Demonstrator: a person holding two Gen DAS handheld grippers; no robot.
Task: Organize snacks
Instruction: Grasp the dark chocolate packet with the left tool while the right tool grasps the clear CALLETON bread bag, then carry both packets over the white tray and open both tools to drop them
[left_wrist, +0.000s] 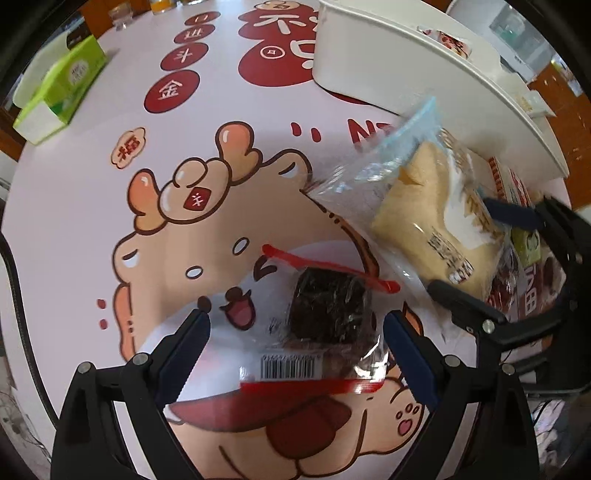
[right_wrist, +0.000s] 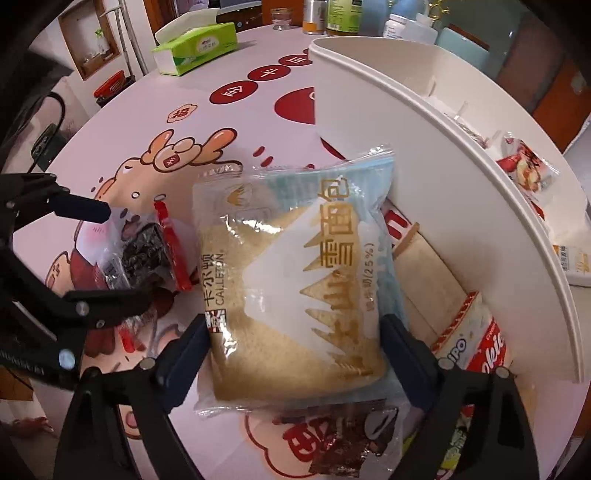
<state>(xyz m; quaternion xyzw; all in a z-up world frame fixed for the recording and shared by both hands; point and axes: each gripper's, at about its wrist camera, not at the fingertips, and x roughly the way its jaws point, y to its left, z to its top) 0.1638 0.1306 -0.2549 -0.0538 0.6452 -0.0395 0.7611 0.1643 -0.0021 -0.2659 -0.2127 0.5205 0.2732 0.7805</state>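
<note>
Left wrist view: left gripper (left_wrist: 297, 341) stands spread around the dark snack packet (left_wrist: 325, 310); right gripper (right_wrist: 295, 345) spread around the bread packet (right_wrist: 295, 280).

I see the bread pack (right_wrist: 295, 280), a flat clear bag with blue edge and pale loaf, lying beside the white organizer bin (right_wrist: 424, 122). The dark cake pack (left_wrist: 325, 314), clear with red strips, lies flat just left of it.
</note>
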